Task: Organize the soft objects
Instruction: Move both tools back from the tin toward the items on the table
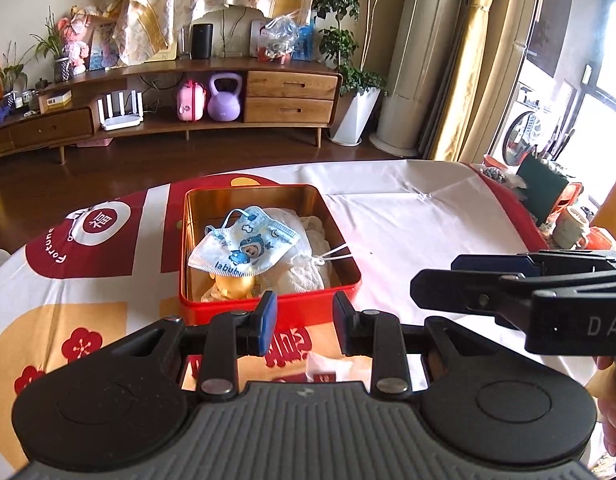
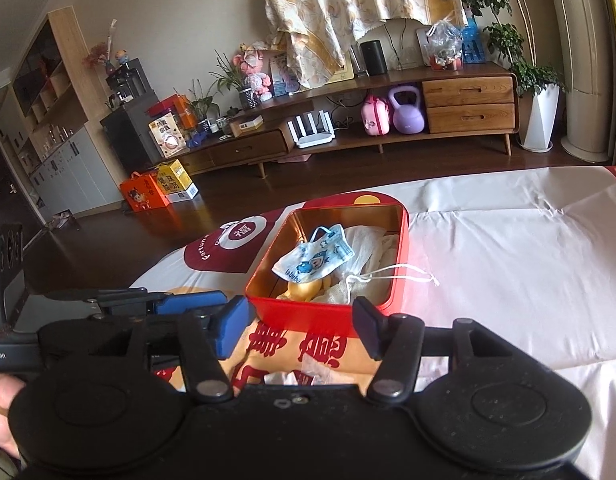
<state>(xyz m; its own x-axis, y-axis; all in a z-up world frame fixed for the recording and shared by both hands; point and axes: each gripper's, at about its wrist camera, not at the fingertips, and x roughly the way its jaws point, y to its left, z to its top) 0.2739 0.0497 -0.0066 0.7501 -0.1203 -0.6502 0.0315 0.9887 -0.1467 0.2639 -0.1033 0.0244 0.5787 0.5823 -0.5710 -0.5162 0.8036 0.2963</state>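
Observation:
A red tin box (image 1: pixel 308 309) (image 2: pixel 308 316) with a gold inside stands on the table. In it lie a blue cartoon face mask (image 1: pixel 244 246) (image 2: pixel 313 254), a white cloth pouch (image 1: pixel 308 248) (image 2: pixel 367 252) with a drawstring (image 2: pixel 391 274) over the rim, and a yellow soft toy (image 1: pixel 234 286) (image 2: pixel 304 290). My left gripper (image 1: pixel 304 318) is open and empty just before the box's near wall. My right gripper (image 2: pixel 304 330) is open and empty, near the box's front; it also shows in the left wrist view (image 1: pixel 431 276). The left gripper shows at the left of the right wrist view (image 2: pixel 180 302).
The table carries a white, red and orange printed cloth (image 1: pixel 407 216) (image 2: pixel 507 248). A small plastic wrapper (image 1: pixel 327 366) (image 2: pixel 304 376) lies close under the grippers. Cups and clutter (image 1: pixel 563 216) stand at the table's right end. A wooden TV cabinet (image 1: pixel 228 96) is across the floor.

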